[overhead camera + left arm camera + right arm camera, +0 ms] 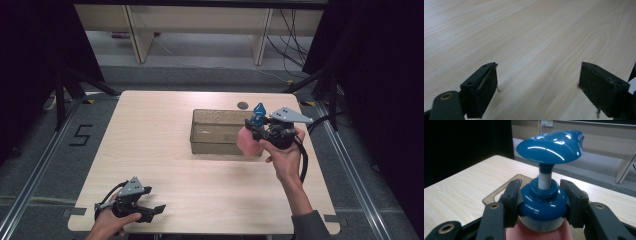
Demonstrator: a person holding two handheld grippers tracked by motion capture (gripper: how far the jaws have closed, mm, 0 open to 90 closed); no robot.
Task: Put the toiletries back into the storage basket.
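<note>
A pink pump bottle (246,141) with a blue pump head (258,114) hangs at the right end of a clear brown plastic box (216,132). My right gripper (256,129) is shut on the bottle's blue collar (541,203), one pad on each side, with the blue pump head (551,146) rising above the jaws. My left gripper (152,212) rests near the table's front left edge. In the left gripper view its jaws stand wide apart over bare wood, and the left gripper (537,91) is open with nothing between the fingers.
The light wooden table (150,150) has a small round grommet (242,105) behind the box. Black stands and cables flank the table on both sides. A corner of the clear box (499,192) lies just beyond the held bottle.
</note>
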